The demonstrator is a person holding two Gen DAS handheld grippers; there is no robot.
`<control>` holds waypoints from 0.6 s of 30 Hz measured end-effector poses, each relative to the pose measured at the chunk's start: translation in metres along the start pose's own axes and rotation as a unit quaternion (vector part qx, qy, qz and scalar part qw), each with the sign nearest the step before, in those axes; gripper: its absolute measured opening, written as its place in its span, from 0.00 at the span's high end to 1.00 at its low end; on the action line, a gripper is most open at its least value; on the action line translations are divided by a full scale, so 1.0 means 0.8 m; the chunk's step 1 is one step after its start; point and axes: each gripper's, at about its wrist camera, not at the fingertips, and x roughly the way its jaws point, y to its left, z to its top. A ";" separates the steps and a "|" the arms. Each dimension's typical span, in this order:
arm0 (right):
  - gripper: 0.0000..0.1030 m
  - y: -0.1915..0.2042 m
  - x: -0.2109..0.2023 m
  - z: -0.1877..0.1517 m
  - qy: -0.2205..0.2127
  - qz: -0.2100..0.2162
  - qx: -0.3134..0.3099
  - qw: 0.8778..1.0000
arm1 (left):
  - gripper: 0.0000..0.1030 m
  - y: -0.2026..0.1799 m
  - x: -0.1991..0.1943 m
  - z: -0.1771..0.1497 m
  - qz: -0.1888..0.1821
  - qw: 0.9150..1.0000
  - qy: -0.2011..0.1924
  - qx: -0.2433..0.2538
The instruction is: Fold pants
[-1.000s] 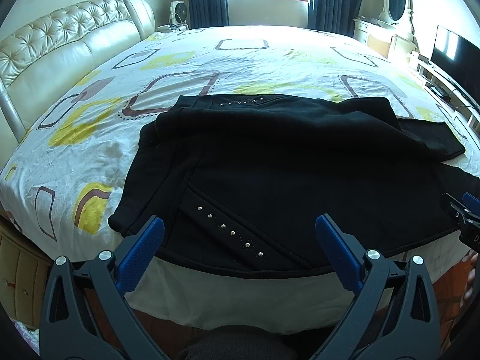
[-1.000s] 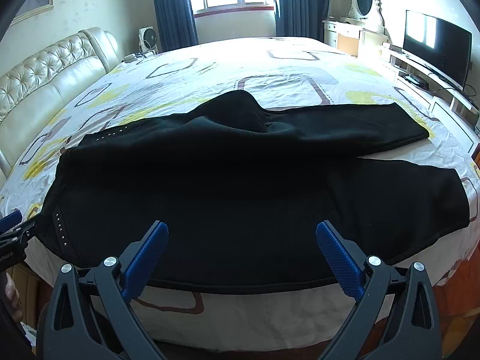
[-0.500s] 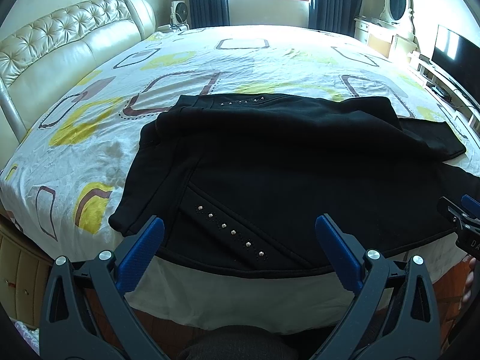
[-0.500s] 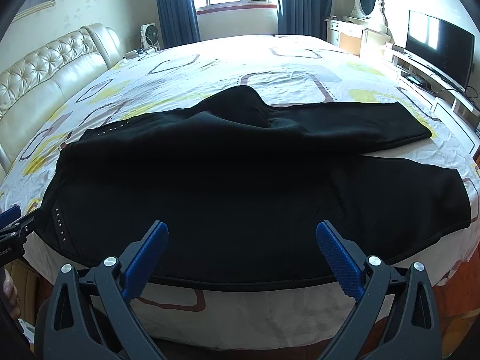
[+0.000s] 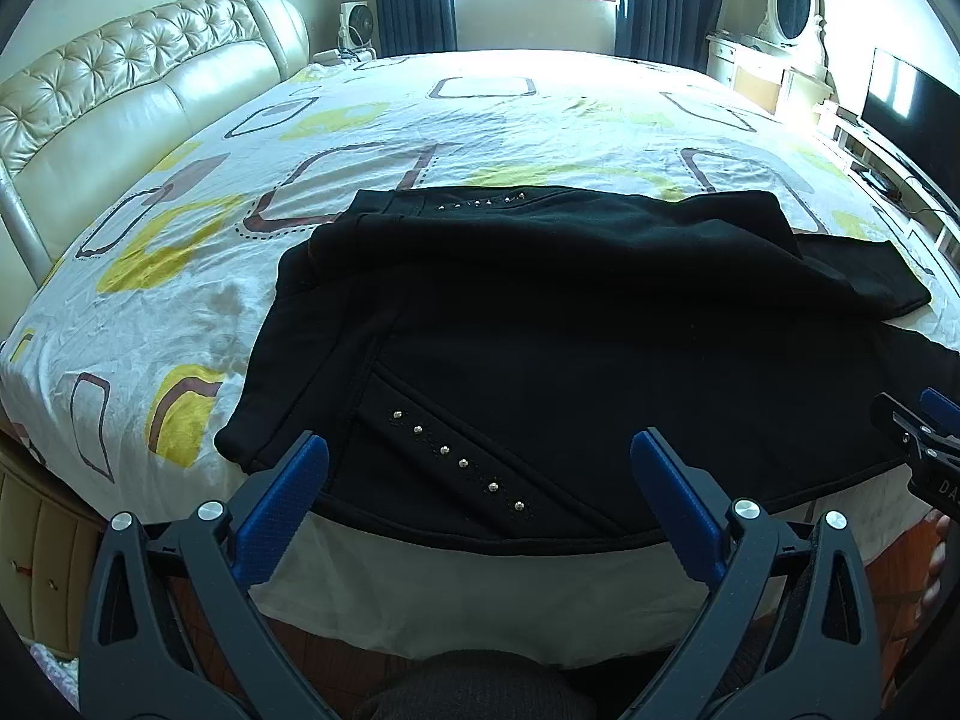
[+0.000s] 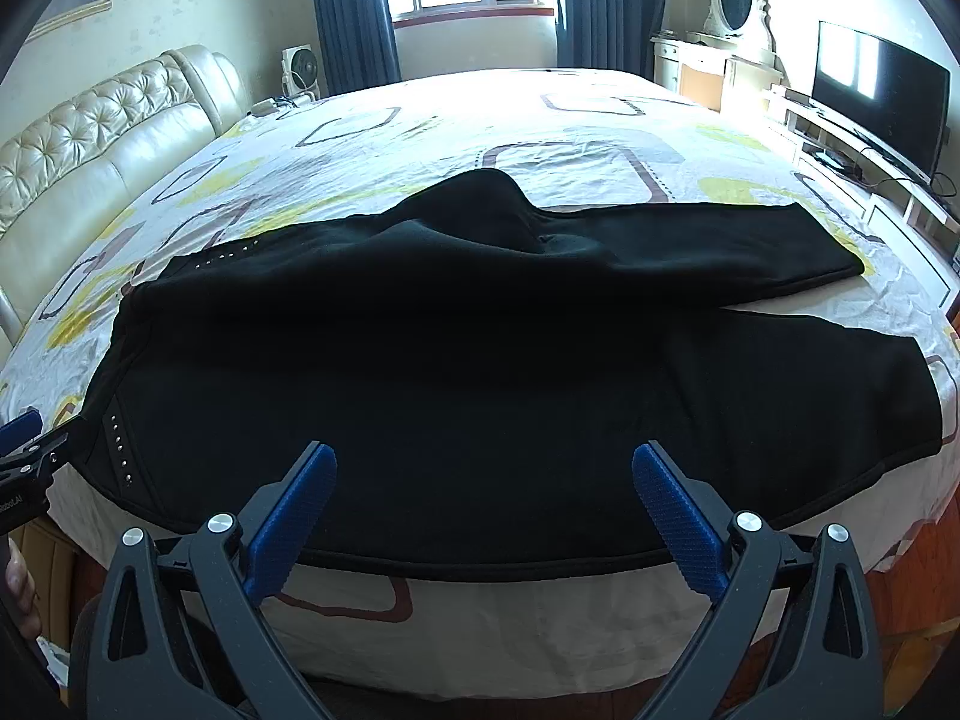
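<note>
Two grippers, left gripper and right gripper (both spread), black pants on bed

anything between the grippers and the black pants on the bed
Nothing visible. The open left gripper and open right gripper both face the black pants directly, which lie spread near the bed's front edge.

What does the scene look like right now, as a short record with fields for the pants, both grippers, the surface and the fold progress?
pants: black pants spread flat, waist toward the headboard, legs toward the TV
leg layout: the two legs lie apart at the hems, far leg partly bunched
surface: bed with patterned sheet
left gripper: open, near the studded pocket, holding nothing
right gripper: open, over the near edge of the pants, holding nothing
fold progress: no fold made yet
</note>
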 end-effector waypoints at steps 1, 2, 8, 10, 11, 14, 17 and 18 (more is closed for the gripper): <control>0.04 0.001 0.000 0.000 0.001 0.000 -0.001 1.000 | 0.02 0.000 0.000 0.000 0.000 1.000 0.000 0.000; 0.04 0.001 0.001 0.000 0.001 0.000 -0.001 1.000 | 0.02 0.000 0.000 -0.001 0.000 1.000 -0.001 -0.001; 0.04 0.002 0.002 0.000 0.003 0.000 -0.003 1.000 | 0.02 0.000 0.001 -0.002 0.001 1.000 -0.001 -0.002; 0.04 0.003 0.002 -0.001 0.003 0.000 -0.004 1.000 | 0.02 0.001 0.001 -0.002 0.000 1.000 -0.001 -0.002; 0.04 0.003 0.002 -0.001 0.004 0.000 -0.004 1.000 | 0.02 0.000 0.001 -0.002 0.001 1.000 -0.001 -0.001; 0.04 0.003 0.002 -0.001 0.004 0.000 -0.004 1.000 | 0.02 0.000 0.001 -0.002 0.002 1.000 -0.001 0.000; 0.04 0.005 0.003 -0.002 0.005 0.001 -0.005 1.000 | 0.02 0.001 0.001 -0.002 0.002 1.000 -0.002 -0.001; 0.04 0.005 0.003 -0.002 0.006 0.001 -0.006 1.000 | 0.02 0.000 0.001 -0.002 0.002 1.000 -0.002 0.000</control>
